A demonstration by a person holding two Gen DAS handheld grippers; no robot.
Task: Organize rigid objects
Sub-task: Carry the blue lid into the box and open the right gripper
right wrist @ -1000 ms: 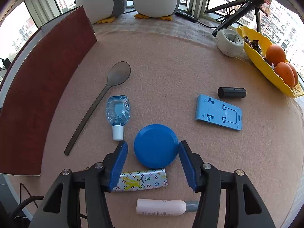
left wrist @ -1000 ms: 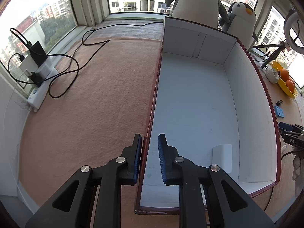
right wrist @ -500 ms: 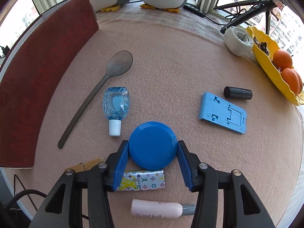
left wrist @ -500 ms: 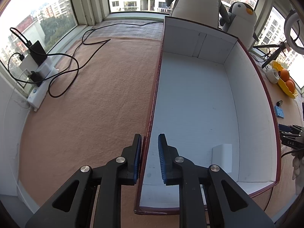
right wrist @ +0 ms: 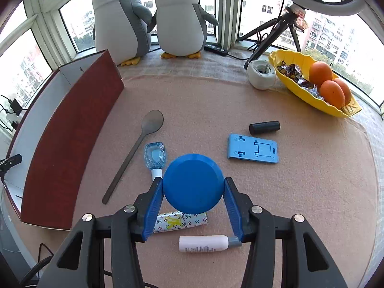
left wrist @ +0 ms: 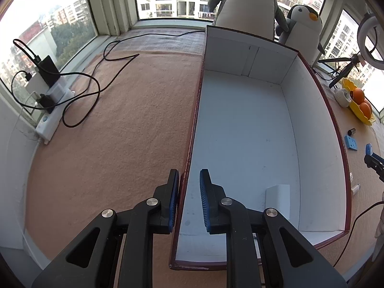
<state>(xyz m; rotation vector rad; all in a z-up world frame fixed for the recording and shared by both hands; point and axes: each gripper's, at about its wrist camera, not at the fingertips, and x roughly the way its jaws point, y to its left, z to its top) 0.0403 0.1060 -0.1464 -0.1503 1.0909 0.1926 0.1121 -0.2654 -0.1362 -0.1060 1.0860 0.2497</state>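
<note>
**Right gripper carrying blue disc; left gripper parked on box wall**

Left wrist view:
- Left gripper point(left wrist: 189, 201): astride the near left wall of the box point(left wrist: 319, 110), one pad outside against the wall, the other inside with a gap showing. Narrow setting, unchanged through the last second; whether truly pinching the wall, cannot tell. Unmoved across the three pictures. Judged to be steadying the box.
- Box interior: white, bare except for a small white block point(left wrist: 278, 200) near the front right corner.
- Power strip with cables point(left wrist: 51, 110) lying far left on the carpet point(left wrist: 115, 144), well apart from the box.

Right wrist view:
- Right gripper point(right wrist: 194, 192): clamped on the blue disc point(right wrist: 193, 183), both pads pressing its rim.
- Change: a second ago jaws wider, disc flat on the carpet between them; since then closed onto it and raised, disc now looming larger and overlapping the patterned pack point(right wrist: 180, 222).
- Left on the carpet: spoon point(right wrist: 134, 153), small clear bottle point(right wrist: 155, 157), white tube point(right wrist: 204, 243), blue phone stand point(right wrist: 253, 149), black cylinder point(right wrist: 264, 127).
- Not for sorting, by judgement: yellow fruit tray point(right wrist: 297, 88), plush penguins point(right wrist: 153, 21).

Meaning for the task: pick judged complete; next, carry leftward over the red wall and release inside. Six items waiting.
</note>
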